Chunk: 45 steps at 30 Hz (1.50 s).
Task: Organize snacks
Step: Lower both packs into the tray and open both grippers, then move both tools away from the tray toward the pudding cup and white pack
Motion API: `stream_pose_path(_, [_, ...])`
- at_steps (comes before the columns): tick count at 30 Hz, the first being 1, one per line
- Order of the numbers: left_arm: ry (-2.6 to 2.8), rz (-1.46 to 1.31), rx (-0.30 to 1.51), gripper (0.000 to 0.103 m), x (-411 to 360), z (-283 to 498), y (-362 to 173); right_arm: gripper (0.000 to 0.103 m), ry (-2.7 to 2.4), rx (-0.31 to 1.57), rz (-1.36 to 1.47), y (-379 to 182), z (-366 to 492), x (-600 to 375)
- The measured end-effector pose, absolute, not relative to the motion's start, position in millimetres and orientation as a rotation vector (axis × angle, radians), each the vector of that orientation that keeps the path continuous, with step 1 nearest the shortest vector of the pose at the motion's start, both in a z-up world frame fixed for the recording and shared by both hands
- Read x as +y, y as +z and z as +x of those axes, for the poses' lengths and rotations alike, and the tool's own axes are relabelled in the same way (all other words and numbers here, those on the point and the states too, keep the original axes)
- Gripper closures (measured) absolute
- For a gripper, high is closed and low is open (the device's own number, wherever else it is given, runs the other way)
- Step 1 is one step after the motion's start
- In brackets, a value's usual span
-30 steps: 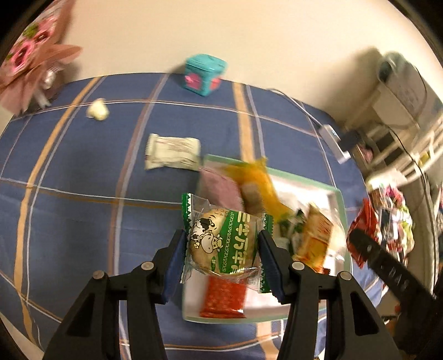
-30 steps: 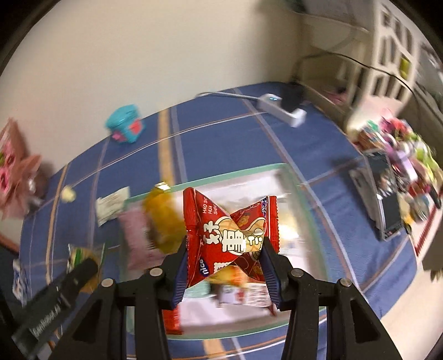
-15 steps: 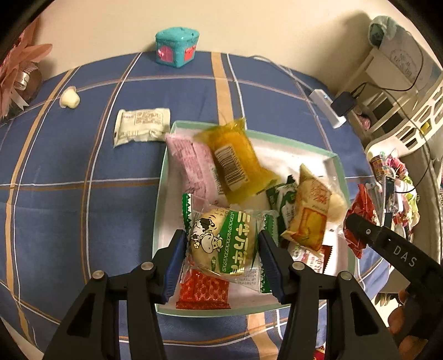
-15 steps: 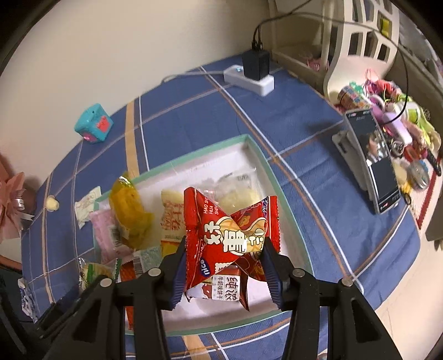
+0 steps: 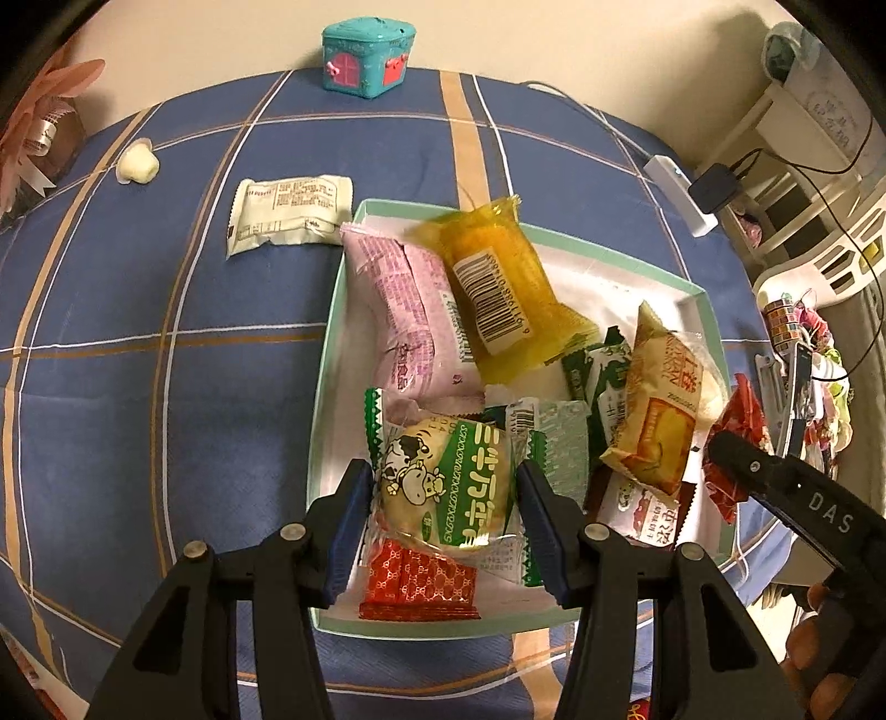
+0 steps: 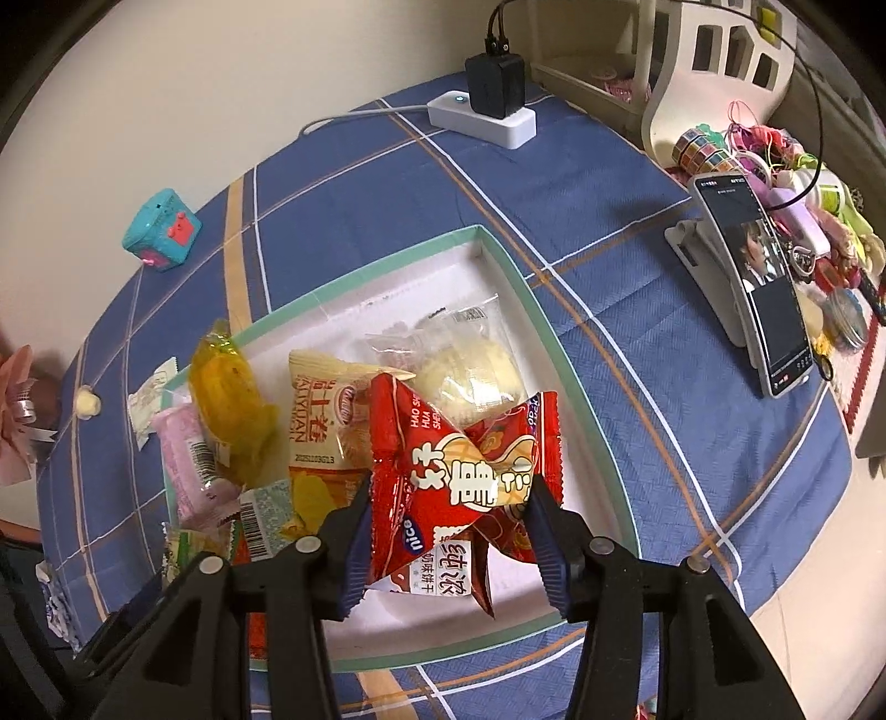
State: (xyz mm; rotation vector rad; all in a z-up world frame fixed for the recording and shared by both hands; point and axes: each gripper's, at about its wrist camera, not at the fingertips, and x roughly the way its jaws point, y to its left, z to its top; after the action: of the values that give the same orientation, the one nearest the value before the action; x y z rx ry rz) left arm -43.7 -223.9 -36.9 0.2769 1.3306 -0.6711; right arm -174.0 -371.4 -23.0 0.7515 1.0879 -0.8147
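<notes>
- your left gripper point(image 5: 443, 493) has its jaws closed on a green-and-white cow-print snack packet point(image 5: 448, 482), held over the near end of the green-rimmed tray point(image 5: 326, 387).
- your right gripper point(image 6: 451, 518) has its jaws clamped on a red snack packet point(image 6: 459, 471), held above the near half of the same tray point(image 6: 576, 387); whether it touches the packets below cannot be told.
- in the tray, left wrist view: a pink packet point(image 5: 410, 321) along the left wall, an orange-yellow packet point(image 5: 498, 293) with a barcode label partly overlapping it, a yellow-orange cake packet point(image 5: 653, 410) toward the right, dark green packets point(image 5: 595, 376) between them, and a red patterned sachet point(image 5: 421, 587) at the near edge.
- a clear wrapper holding a pale round bun point(image 6: 470, 365) lies toward the tray's far right part, right wrist view.
- outside the tray, on the blue plaid table point(image 5: 166, 387): a white packet point(image 5: 290, 213) just beside the far left corner, and a small cream-coloured piece point(image 5: 135, 163) further left.
- a teal toy house point(image 5: 368, 47) sits at the far table edge by the wall.
- a white power strip point(image 6: 482, 113) and a phone on a stand point(image 6: 758, 282) are to the right, well apart from the tray.
</notes>
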Motion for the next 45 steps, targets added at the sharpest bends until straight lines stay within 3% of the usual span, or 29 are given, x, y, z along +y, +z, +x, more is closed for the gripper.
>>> stream_pose_path(14, [-0.658, 0.269, 1.332, 0.039, -221, -41, -34, 0.035, -0.815, 1.088, 0.769, -21, -177, -374])
stream_pose_path(29, [-0.530, 0.221, 1.258, 0.037, -187, -9, -16, 0.033, -0.783, 1.038, 0.685, 5, -167, -357])
stream_pose_path(31, [-0.513, 0.210, 1.251, 0.031, -183, -5, -14, 0.033, -0.770, 1.035, 0.666, 8, -163, -353])
stream_pose_path(33, [-0.500, 0.201, 1.241, 0.018, -181, -3, -14, 0.024, -0.756, 1.034, 0.649, 9, -159, -349])
stream_pose_path(34, [-0.494, 0.198, 1.235, 0.017, -180, -2, -14, 0.017, -0.753, 1.034, 0.641, 10, -157, -347])
stream_pose_path(41, [-0.450, 0.193, 1.202, 0.010, -169, 5, -11, 0.003, -0.739, 1.033, 0.599, 10, -149, -339])
stream_pose_path(45, [-0.433, 0.194, 1.188, 0.003, -166, 8, -9, 0.000, -0.733, 1.027, 0.590, 11, -148, -338])
